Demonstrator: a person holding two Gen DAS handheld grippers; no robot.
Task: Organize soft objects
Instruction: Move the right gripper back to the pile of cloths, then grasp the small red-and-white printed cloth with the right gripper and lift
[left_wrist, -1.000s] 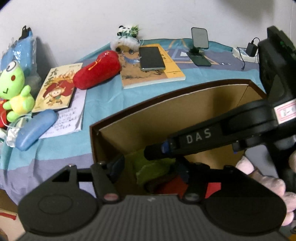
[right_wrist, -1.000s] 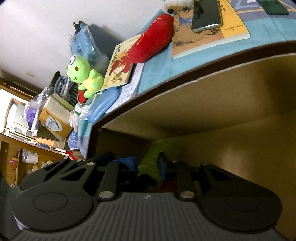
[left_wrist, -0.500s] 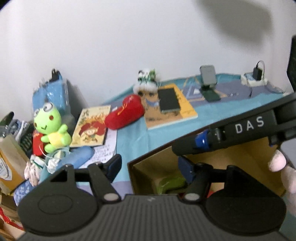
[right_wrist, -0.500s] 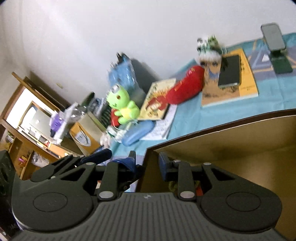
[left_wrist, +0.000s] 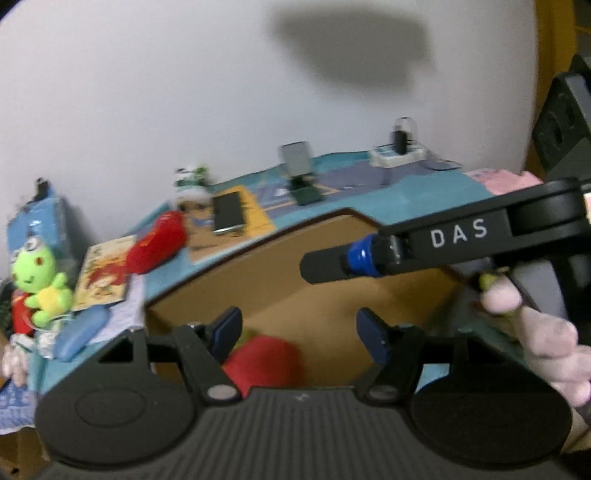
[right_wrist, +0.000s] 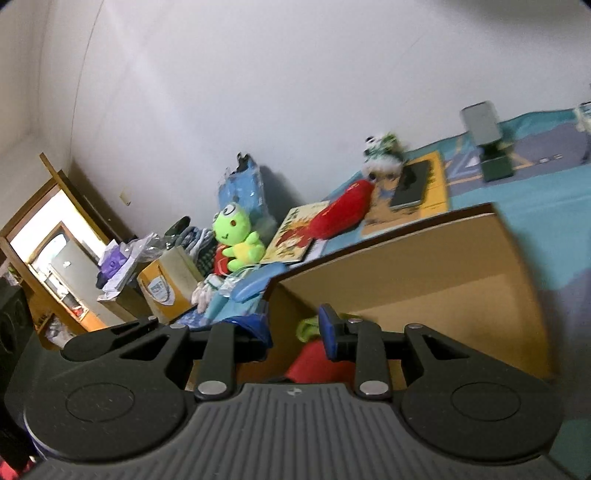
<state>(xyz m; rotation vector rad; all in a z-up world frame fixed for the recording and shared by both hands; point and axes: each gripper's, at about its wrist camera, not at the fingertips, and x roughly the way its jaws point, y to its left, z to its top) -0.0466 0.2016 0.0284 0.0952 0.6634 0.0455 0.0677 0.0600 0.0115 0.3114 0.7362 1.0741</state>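
1. Left gripper (left_wrist: 297, 334): jaws wide, just been opening, nothing between.
2. Right gripper (right_wrist: 295, 328): jaws narrowly parted, just been opening, empty.
3. Red plush (left_wrist: 264, 363): inside cardboard box (left_wrist: 295, 266).
4. Green frog plush (right_wrist: 238, 236): on bed, left of box.

A red plush (left_wrist: 264, 360) lies inside the cardboard box (left_wrist: 332, 295); a green frog plush (left_wrist: 37, 280) sits outside

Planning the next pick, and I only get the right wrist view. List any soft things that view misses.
Observer: A pink plush toy lies beside the cardboard box, at its right in the left wrist view.
Operator: Keep going, check farther back.
Observer: A pink cloth lies on the teal cover beyond the box's far right corner.
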